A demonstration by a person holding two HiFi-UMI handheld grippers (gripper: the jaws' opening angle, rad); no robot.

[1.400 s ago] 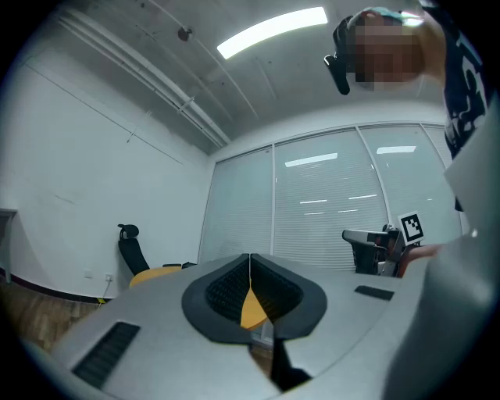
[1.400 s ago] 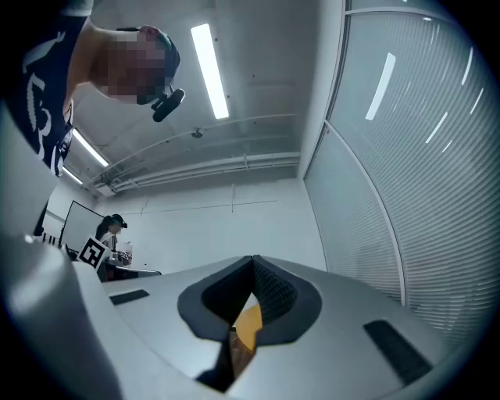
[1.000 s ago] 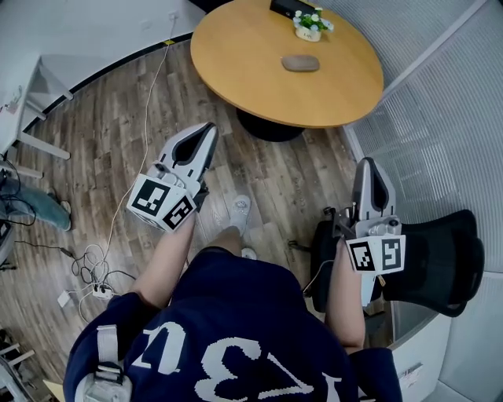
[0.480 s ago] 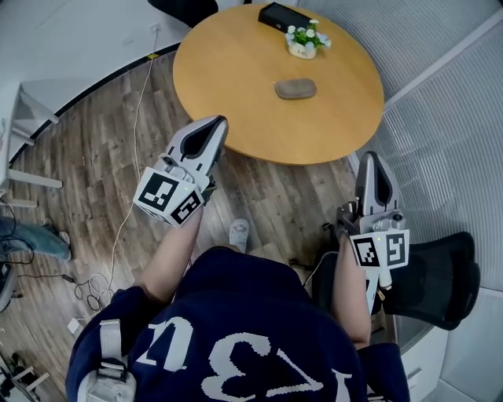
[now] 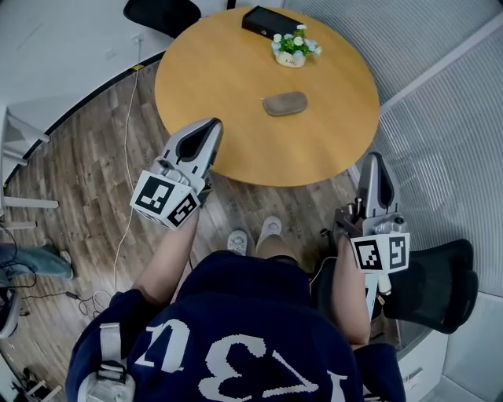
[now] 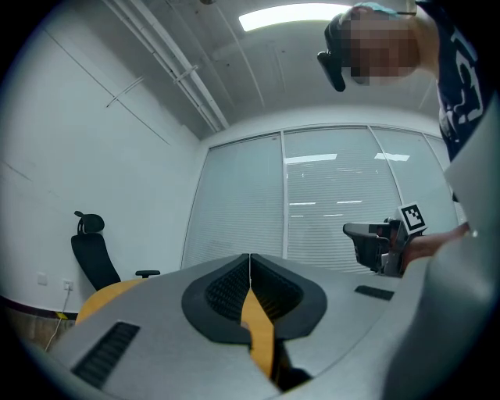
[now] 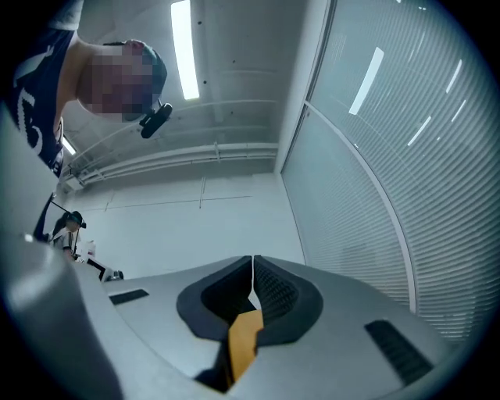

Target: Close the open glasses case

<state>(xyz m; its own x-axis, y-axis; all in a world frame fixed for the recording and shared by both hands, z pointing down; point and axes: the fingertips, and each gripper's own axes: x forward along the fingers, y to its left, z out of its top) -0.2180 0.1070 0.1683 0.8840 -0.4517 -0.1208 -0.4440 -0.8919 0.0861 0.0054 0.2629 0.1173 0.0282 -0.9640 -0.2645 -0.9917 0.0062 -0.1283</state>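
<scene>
The glasses case (image 5: 284, 103) is a grey-brown oval lying flat near the middle of the round wooden table (image 5: 212, 71). From this height I cannot tell whether its lid is up. My left gripper (image 5: 211, 126) is held level, its tip just over the table's near edge and well short of the case. Its jaws meet with nothing between them (image 6: 250, 258). My right gripper (image 5: 375, 159) is off the table's right edge, beside the glass wall. It is also shut and empty (image 7: 252, 259).
A black box (image 5: 266, 21) and a small flower pot (image 5: 291, 49) stand at the table's far side. One black office chair (image 5: 436, 279) is under my right arm, another (image 5: 161, 14) beyond the table. A slatted glass wall (image 5: 440, 118) runs along the right. A cable (image 5: 126, 157) trails over the wooden floor.
The person has walked toward the table, which now lies closer and lower in the head view. Both grippers came forward with them, and the left one now reaches the table's edge. Both stay shut.
</scene>
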